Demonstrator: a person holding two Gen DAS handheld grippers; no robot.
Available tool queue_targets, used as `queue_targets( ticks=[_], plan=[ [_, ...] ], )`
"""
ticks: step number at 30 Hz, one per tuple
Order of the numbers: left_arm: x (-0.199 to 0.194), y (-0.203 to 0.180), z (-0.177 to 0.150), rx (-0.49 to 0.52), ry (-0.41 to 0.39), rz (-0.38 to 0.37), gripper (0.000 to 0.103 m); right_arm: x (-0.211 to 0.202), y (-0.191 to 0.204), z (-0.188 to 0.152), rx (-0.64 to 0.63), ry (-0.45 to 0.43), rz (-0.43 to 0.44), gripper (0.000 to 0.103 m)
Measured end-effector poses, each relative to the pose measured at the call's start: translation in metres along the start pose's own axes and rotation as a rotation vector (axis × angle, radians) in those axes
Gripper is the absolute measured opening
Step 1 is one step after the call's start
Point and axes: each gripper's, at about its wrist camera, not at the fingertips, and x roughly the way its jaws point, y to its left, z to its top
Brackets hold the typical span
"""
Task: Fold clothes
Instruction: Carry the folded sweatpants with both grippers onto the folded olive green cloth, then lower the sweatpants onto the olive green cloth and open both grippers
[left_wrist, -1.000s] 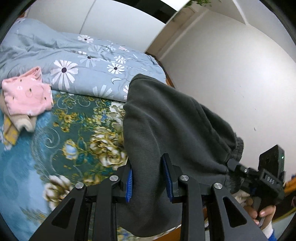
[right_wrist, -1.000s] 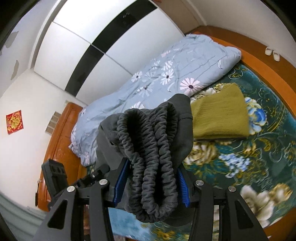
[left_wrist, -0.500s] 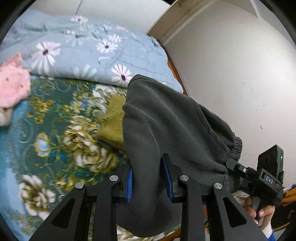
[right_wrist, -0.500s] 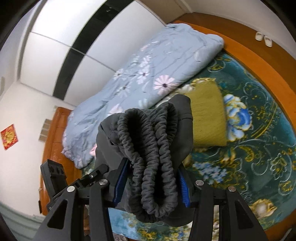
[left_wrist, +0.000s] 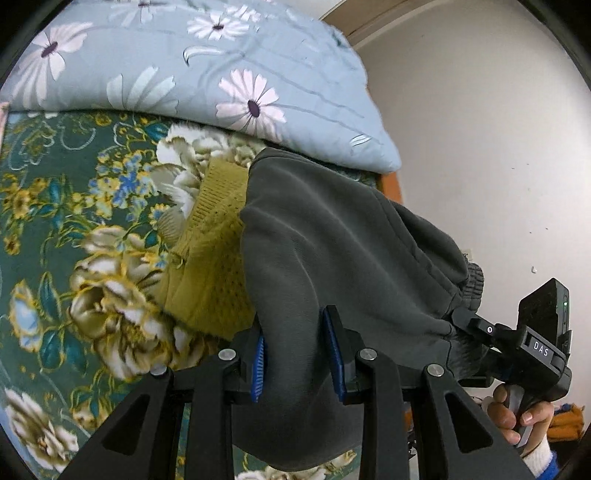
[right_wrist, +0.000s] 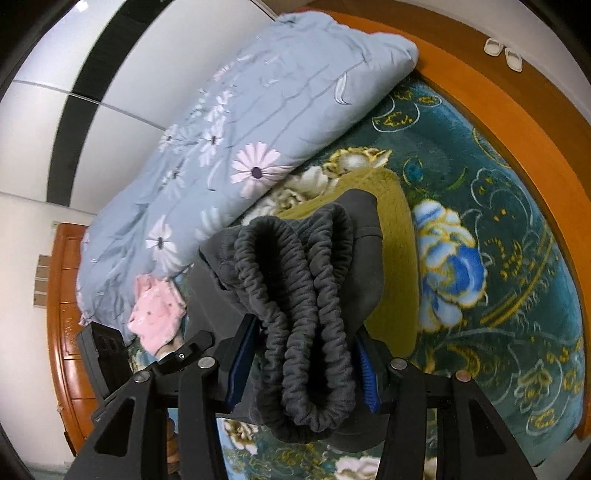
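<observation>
Above the floral teal bedspread (left_wrist: 66, 206) I hold dark grey trousers (left_wrist: 332, 251), folded thick: my left gripper (left_wrist: 297, 354) pinches the smooth fleece fold, my right gripper (right_wrist: 299, 365) clamps the bunched, ribbed elastic waistband (right_wrist: 295, 295), and the cloth sags between them. In the left view a mustard knit (left_wrist: 214, 266) lies folded at nine o'clock of the trousers. A pale blue daisy quilt (right_wrist: 258, 122) is heaped at twelve o'clock, with a pink garment (right_wrist: 155, 314) at nine o'clock in the right view, an orange wooden bed frame (right_wrist: 517, 122) beyond and white walls (left_wrist: 480, 147).
</observation>
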Motion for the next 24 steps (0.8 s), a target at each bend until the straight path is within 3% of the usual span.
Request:
queue_targets(
  ticks=[9, 15, 21, 24],
  plan=[
    [0.045, 0.020, 0.036, -0.028, 0.020, 0.031, 0.030, 0.066, -0.036, 0.042, 0.077, 0.048, -0.028, 0.052],
    [0.065, 0.031, 0.037, -0.029, 0.045, 0.047, 0.033, 0.098, -0.060, 0.051, 0.121, 0.080, -0.054, 0.053],
    [0.049, 0.037, 0.032, -0.088, 0.033, 0.016, 0.033, 0.084, -0.053, 0.045, 0.076, 0.070, -0.030, 0.058],
    [0.021, 0.039, 0.027, -0.088, -0.036, 0.035, 0.033, 0.066, -0.046, 0.042, 0.002, 0.036, -0.078, 0.058]
  ],
)
